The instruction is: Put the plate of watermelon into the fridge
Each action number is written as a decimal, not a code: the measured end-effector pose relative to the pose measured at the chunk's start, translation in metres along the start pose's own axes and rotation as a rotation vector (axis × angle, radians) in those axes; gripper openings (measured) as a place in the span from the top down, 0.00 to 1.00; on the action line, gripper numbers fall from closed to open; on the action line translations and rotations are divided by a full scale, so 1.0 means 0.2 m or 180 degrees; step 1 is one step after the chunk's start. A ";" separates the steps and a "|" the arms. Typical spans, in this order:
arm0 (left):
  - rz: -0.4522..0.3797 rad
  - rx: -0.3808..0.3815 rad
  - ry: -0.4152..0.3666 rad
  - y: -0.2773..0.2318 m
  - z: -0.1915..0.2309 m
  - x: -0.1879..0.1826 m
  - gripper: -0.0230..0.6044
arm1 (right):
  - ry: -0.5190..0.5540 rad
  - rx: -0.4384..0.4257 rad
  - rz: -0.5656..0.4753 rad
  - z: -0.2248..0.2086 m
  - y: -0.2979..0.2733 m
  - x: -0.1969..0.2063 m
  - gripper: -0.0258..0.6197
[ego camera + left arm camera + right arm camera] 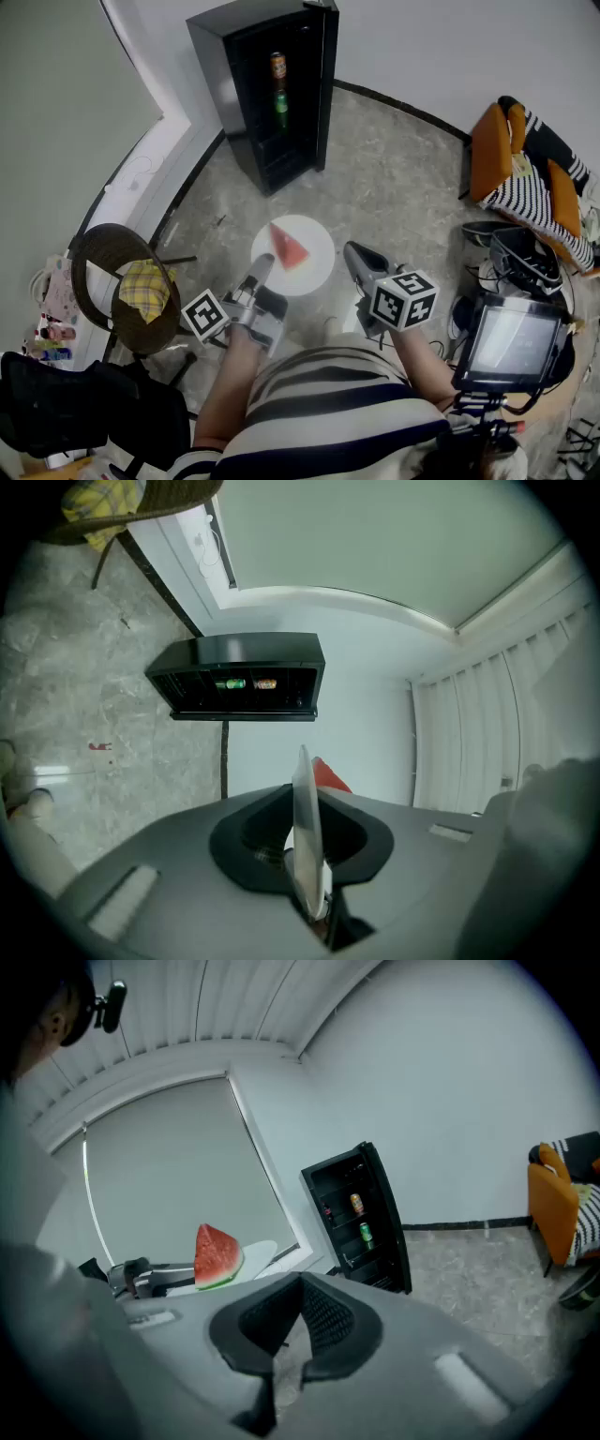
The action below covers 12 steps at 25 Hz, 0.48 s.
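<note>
One room: grey mottled stone floor (394, 178), white walls, an open black fridge (246, 103) against the wall. The white plate (317, 267) is held level above the floor, well short of the fridge. The left gripper (262, 266) is clamped on its near rim. The watermelon wedge (288, 246) is red, with its green rind on the plate and its long axis tapering towards the fridge. The right gripper (354, 255) is beside the plate, jaws together and empty.

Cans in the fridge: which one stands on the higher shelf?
The orange can stands higher; the green can is on a shelf below it.
</note>
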<state>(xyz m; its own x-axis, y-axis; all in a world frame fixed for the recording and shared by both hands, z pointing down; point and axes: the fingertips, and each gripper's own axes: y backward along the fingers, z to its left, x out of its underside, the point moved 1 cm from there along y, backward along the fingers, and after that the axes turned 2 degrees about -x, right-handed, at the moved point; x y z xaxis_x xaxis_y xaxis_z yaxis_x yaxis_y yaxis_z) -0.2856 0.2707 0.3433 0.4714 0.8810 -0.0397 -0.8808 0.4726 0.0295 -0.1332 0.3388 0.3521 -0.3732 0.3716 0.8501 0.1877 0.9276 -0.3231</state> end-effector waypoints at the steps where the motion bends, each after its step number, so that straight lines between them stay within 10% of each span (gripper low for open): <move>1: -0.0005 -0.0002 -0.0007 -0.02 0.00 -0.01 0.91 | 0.0027 0.0008 0.0011 -0.01 -0.01 0.00 0.96; 12: -0.0005 0.0018 0.0018 -0.11 -0.02 0.02 0.91 | 0.0148 0.0088 0.0067 -0.07 -0.06 0.01 0.96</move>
<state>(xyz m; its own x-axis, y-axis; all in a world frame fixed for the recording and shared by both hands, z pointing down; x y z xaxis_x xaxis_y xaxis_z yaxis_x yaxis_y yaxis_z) -0.2635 0.2637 0.3387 0.4726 0.8801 -0.0454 -0.8797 0.4742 0.0350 -0.1231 0.3278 0.3646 -0.3267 0.3895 0.8611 0.1697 0.9205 -0.3519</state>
